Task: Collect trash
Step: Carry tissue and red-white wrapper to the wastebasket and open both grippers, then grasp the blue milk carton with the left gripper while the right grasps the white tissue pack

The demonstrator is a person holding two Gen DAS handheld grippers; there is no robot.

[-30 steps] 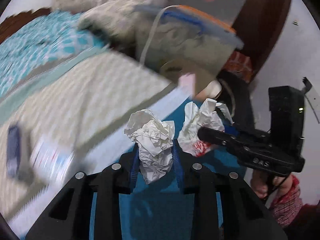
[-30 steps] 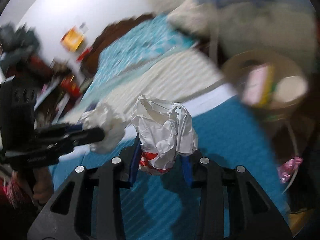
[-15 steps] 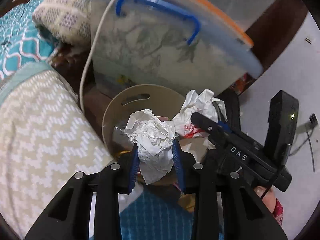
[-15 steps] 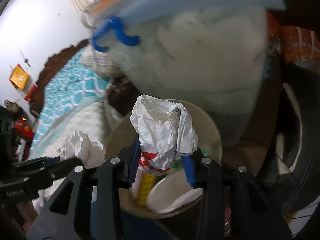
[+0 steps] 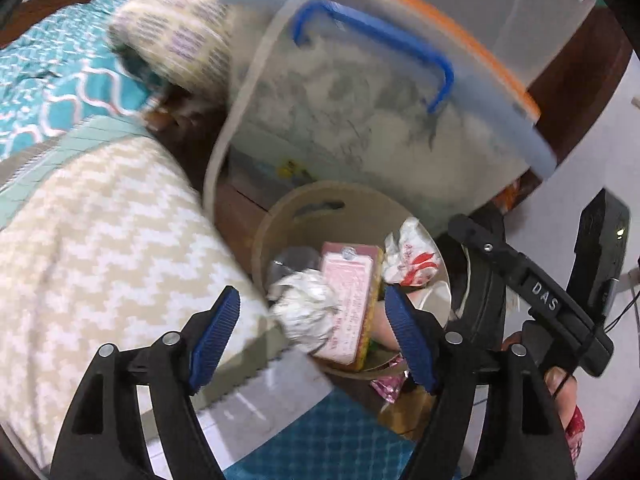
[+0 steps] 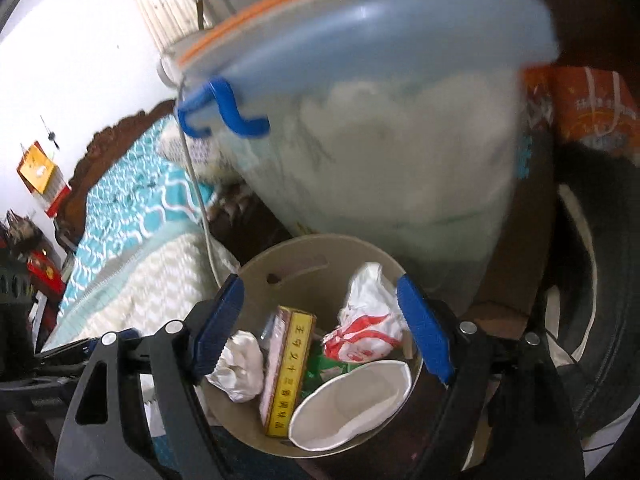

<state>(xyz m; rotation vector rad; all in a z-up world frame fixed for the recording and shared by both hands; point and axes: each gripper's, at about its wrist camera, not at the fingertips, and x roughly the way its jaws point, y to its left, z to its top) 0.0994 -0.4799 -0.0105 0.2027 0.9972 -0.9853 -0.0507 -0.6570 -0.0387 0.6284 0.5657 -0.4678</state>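
Both wide apart over the bin [image 6: 256, 276]! The left hand-held gripper [image 5: 312, 336] grips nothing, the white paper ball [image 5: 306, 308] lying at the bin's left by the pink box [image 5: 352, 300]. The right hand-held gripper [image 6: 320, 328] is empty too, the red-printed wrapper [image 6: 368, 328] sitting at the far right above a white cup [image 6: 352, 404].

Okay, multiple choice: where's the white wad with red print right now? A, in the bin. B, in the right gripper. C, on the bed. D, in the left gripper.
A: the wad lies in the bin beside the cup; both grippers are open.
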